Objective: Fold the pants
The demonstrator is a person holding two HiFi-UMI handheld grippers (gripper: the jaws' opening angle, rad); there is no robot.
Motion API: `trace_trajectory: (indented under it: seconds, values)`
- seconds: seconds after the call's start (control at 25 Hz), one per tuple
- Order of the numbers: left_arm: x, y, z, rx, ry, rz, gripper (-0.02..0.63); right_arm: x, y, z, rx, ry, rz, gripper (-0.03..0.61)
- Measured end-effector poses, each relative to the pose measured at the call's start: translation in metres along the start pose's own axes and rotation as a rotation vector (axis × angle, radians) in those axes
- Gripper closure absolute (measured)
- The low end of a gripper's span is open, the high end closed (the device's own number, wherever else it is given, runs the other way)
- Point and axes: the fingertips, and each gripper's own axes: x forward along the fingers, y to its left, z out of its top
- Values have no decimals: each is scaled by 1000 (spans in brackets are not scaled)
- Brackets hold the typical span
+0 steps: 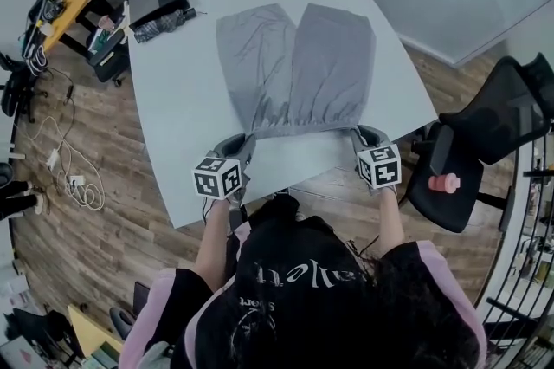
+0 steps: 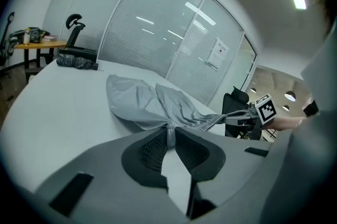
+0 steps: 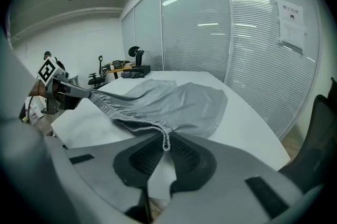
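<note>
Pants (image 1: pixel 294 68) waistband stretched between left tongs (image 1: pixel 248 139), right tongs (image 1: pixel 357 134), both clamped.

Open surface (image 1: pixel 192 125) lies left of and beyond the pants (image 1: pixel 294 68); a dark bundle (image 1: pixel 164 23) blocks the far-left corner; a chair (image 1: pixel 485 138) crowds the right edge.

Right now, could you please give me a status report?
Left gripper and right gripper shut on waistband corners. Pants spread on table, unfolded. Nothing on them.
</note>
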Motion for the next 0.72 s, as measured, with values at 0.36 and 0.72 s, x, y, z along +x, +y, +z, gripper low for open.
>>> trace_trajectory:
  seconds: [0.36, 0.72]
  values:
    - [-67, -25, 32, 80, -121, -7, 554, -65, 38, 20, -72, -71, 111, 531]
    - [-81, -32, 93, 235, -190, -37, 554, -88, 31, 66, -165, -121, 118, 531]
